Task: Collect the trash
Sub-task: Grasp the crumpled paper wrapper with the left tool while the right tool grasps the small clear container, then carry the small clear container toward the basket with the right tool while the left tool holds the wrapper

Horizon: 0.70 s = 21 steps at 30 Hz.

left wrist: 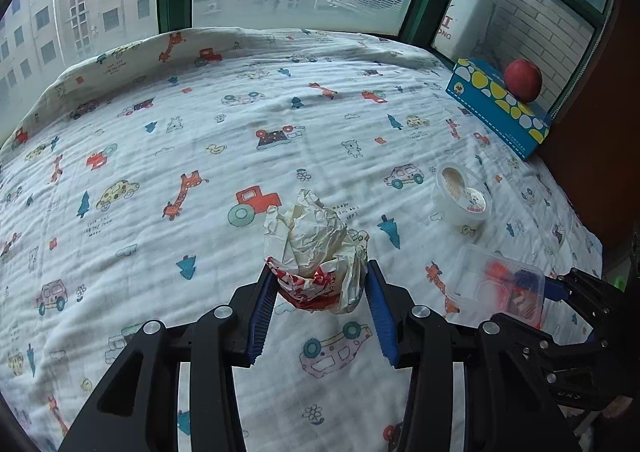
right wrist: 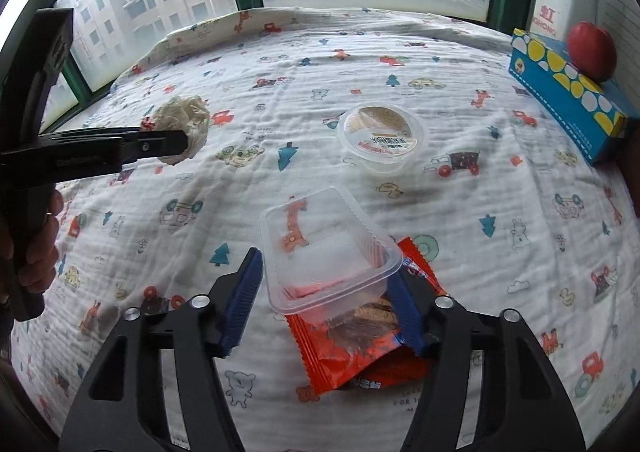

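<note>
My left gripper [left wrist: 320, 272] is shut on a crumpled cream paper wrapper with red print [left wrist: 316, 236], held just above the printed cloth [left wrist: 180, 124]. The right wrist view shows this same wrapper [right wrist: 180, 116] at the far left. My right gripper [right wrist: 324, 268] stands open around a clear plastic tray [right wrist: 320, 248], which lies on an orange snack wrapper [right wrist: 360, 356]. Its right pad is against the tray's corner and its left pad stands a little off the tray's side. A round clear cup with a printed lid [right wrist: 380, 136] sits beyond the tray.
A blue tissue box with yellow and white dots [right wrist: 568, 92] stands at the far right with a red apple [right wrist: 592, 50] on it. Green-framed windows run along the far edge of the cloth. A person's hand [right wrist: 36, 248] grips the left tool's handle.
</note>
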Motion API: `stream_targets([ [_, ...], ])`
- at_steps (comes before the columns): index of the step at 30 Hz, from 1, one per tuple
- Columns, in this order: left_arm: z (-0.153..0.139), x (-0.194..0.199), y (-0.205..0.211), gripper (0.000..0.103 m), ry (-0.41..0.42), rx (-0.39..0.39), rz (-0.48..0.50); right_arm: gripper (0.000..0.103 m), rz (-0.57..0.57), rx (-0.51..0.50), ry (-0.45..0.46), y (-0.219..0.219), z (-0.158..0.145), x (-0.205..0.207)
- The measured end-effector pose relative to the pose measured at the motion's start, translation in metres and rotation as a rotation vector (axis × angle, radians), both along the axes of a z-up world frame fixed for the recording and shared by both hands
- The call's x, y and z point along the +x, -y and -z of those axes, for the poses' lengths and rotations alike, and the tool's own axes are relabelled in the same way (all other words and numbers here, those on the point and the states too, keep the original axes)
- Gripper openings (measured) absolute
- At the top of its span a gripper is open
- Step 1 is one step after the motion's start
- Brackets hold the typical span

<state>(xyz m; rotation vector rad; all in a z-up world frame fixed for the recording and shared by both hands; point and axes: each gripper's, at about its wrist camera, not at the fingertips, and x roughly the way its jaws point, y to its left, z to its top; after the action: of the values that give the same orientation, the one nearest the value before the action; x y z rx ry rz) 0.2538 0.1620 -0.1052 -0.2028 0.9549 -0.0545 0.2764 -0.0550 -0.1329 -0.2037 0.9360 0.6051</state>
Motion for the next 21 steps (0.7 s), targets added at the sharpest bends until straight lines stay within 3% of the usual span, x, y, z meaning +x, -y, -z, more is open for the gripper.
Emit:
stream_targets([
  [9,-0.021,-0.02,0.02,0.043,0.046,0.007,0.039,0.058,0.066,0.083,0.033,0.027,-0.031,-0.039],
  [21,-0.054,-0.068,0.08,0.043,0.111,0.0,0.133,0.057,0.178,0.151,0.077,0.08,-0.067,-0.107],
])
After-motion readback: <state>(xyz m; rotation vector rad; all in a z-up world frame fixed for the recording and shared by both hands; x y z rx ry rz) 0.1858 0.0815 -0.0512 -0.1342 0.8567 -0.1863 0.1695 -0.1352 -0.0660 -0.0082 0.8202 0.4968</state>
